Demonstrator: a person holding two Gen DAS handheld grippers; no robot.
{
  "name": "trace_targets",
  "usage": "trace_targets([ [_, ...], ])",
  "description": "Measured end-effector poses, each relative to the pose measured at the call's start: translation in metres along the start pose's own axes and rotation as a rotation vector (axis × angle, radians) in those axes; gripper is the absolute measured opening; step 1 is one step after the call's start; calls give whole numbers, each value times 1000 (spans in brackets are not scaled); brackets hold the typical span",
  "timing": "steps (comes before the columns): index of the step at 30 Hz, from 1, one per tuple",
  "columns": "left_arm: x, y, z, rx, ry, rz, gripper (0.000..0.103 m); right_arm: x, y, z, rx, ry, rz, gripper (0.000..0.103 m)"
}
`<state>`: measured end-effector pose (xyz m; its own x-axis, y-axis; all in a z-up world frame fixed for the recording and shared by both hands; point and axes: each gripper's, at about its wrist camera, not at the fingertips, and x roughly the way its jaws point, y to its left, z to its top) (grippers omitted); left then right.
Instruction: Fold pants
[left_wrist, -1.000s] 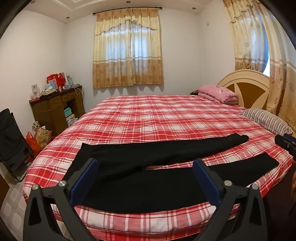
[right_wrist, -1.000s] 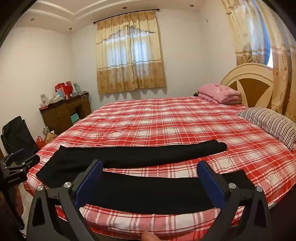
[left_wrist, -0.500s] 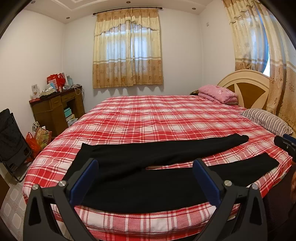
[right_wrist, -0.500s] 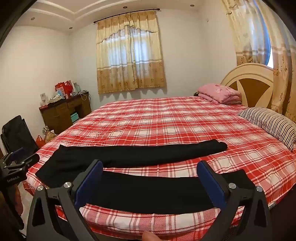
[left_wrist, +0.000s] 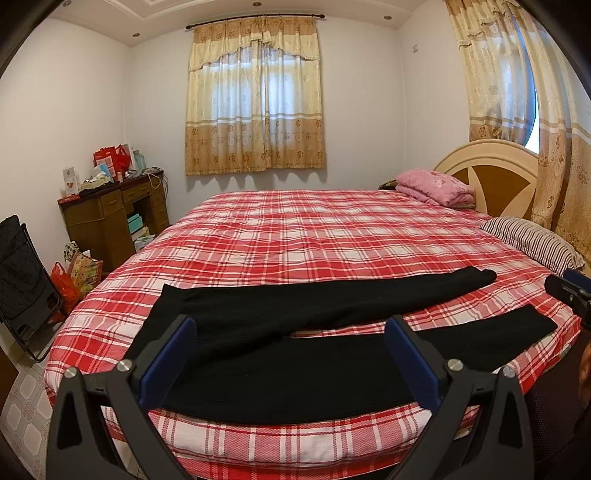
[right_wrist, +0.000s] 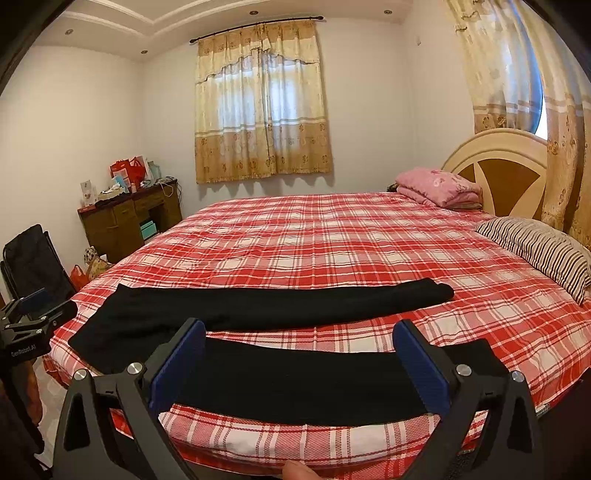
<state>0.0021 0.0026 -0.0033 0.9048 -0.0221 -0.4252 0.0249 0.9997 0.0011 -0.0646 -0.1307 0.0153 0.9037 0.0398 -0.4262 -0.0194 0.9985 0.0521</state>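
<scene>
Black pants (left_wrist: 295, 354) (right_wrist: 280, 332) lie spread flat near the front edge of the red plaid bed (left_wrist: 317, 236) (right_wrist: 332, 240), waist to the left, both legs running right in a narrow V. My left gripper (left_wrist: 290, 326) hovers open above the near leg toward the waist, holding nothing. My right gripper (right_wrist: 299, 332) is open too, above the near leg closer to its cuff. Each gripper shows at the edge of the other's view: the right one (left_wrist: 569, 291), the left one (right_wrist: 33, 314).
A striped pillow (right_wrist: 539, 251) and a folded pink blanket (right_wrist: 439, 188) lie by the headboard (right_wrist: 498, 166) at right. A cluttered wooden desk (left_wrist: 110, 210), bags (left_wrist: 74, 273) and a black folding chair (left_wrist: 22, 273) stand on the left floor. A fingertip (right_wrist: 299, 472) shows at the bottom edge.
</scene>
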Motion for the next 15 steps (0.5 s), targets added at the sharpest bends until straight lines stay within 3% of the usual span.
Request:
trace_targets([
  [15, 2, 1, -4, -2, 2, -1, 103, 5, 4, -3, -10, 15, 7, 102],
])
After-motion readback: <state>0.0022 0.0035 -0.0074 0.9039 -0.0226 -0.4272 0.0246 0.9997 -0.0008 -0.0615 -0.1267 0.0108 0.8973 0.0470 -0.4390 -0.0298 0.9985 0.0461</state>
